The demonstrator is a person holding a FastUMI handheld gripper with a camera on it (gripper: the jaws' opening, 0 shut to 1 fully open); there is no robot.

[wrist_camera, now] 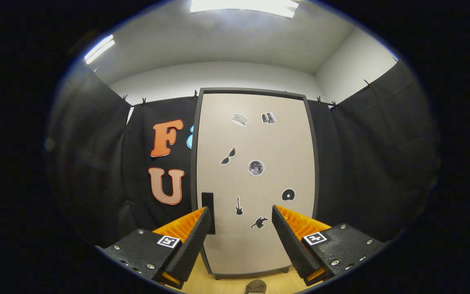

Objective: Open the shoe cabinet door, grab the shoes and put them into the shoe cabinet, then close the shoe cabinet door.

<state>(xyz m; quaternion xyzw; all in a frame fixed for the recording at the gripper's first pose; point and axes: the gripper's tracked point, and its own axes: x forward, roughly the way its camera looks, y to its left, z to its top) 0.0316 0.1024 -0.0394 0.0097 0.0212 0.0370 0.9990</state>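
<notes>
My camera sits behind my fingers [194, 241] and looks forward, level, straight at the closed shoe cabinet door [255, 179], from some distance, above the wooden floor [227, 283].

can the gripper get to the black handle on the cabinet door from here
Probably yes. The gripper is open and holds nothing, the handle sits at the door's edge just beyond one finger, and nothing stands between them, though it needs to move closer.

Black cloth [361, 163] hangs around the booth below white walls [218, 77]. Ceiling lights [243, 6] glow above. The floor [231, 283] is pale wood.
</notes>
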